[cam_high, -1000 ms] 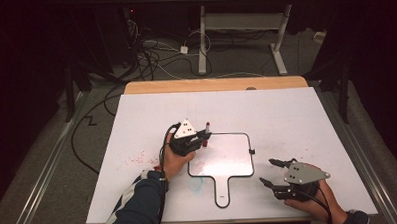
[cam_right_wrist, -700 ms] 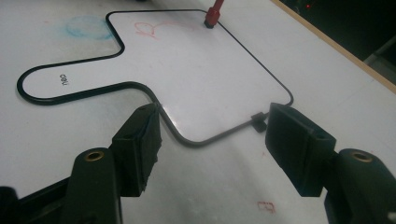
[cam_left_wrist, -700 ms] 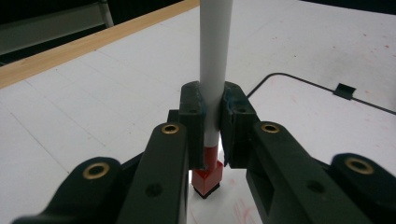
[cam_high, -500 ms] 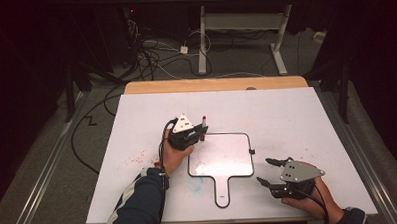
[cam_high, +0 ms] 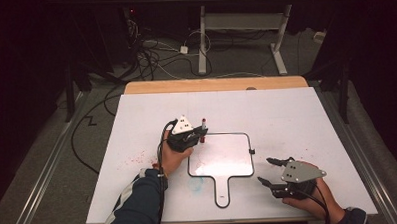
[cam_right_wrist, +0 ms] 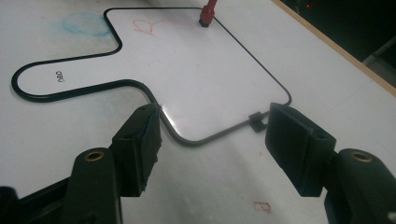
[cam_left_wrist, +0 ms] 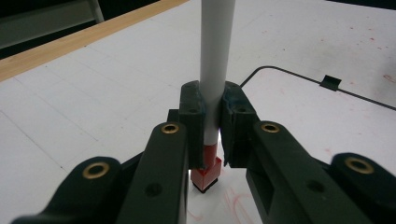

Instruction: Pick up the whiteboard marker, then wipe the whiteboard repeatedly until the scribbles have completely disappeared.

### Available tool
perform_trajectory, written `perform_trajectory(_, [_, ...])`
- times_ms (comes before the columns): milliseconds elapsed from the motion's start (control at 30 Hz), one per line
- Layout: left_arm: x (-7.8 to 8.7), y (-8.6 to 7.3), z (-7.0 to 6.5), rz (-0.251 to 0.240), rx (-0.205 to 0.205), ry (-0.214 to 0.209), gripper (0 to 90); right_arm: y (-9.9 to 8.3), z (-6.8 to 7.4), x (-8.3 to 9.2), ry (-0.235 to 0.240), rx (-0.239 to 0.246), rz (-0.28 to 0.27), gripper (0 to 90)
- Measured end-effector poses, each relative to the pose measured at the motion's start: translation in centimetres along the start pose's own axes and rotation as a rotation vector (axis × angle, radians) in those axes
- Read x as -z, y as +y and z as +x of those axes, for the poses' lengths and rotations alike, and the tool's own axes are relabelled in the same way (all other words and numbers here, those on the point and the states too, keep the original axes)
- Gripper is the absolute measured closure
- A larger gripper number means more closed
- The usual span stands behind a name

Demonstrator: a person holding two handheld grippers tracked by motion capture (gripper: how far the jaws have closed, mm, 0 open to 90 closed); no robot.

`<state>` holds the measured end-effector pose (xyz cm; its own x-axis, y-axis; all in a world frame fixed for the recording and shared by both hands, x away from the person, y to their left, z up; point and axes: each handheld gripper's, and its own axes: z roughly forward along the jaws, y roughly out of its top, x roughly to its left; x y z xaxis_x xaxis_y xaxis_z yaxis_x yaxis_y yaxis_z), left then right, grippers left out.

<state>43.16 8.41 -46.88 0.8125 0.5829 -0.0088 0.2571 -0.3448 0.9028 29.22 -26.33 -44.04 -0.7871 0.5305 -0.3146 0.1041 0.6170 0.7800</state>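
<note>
Marker (cam_left_wrist: 215, 60), a light, stiff, smooth tube, stands upright left of centre, tip on the board's (cam_high: 223, 161) upper-left corner, pinched low on its barrel by the left gripper (cam_high: 200, 136). Gripping there looks steady. At lower right, the right gripper (cam_high: 269, 170) hangs spread and empty beside the board.

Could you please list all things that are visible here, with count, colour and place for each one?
Paddle-shaped whiteboard: one, white with black rim, table centre, handle toward the person.
Marker: one, white barrel, red tip on the whiteboard's corner.
Red scribble: one, near the marker tip.
Table: one, white top, wooden far edge.
Cables: several, dark, on the floor beyond.
Desk frame: one, pale, in the background.
Left gripper: black, shut on the marker.
Right gripper: black, open, beside the whiteboard.
</note>
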Motion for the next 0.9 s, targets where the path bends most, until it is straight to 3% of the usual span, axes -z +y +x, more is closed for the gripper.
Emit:
perform_trajectory(233, [0.9,-0.4,-1.1,0.004,-0.027,-0.002,78.7,0.0,0.1,-0.1,0.009,0.001,0.003,36.9])
perform_trajectory(600, [3.1,-1.5,-4.3,0.018,-0.080,-0.026,78.7,-0.1,0.3,0.2,0.013,0.014,0.007,36.7])
perform_trajectory(767, [3.7,-1.8,-4.3,0.019,-0.085,-0.024,78.7,-0.2,0.6,0.4,0.012,0.019,0.012,36.6])
perform_trajectory(900, [2.5,-1.2,-3.6,0.019,-0.090,-0.021,78.8,-0.2,0.8,0.4,0.016,0.023,0.019,36.7])
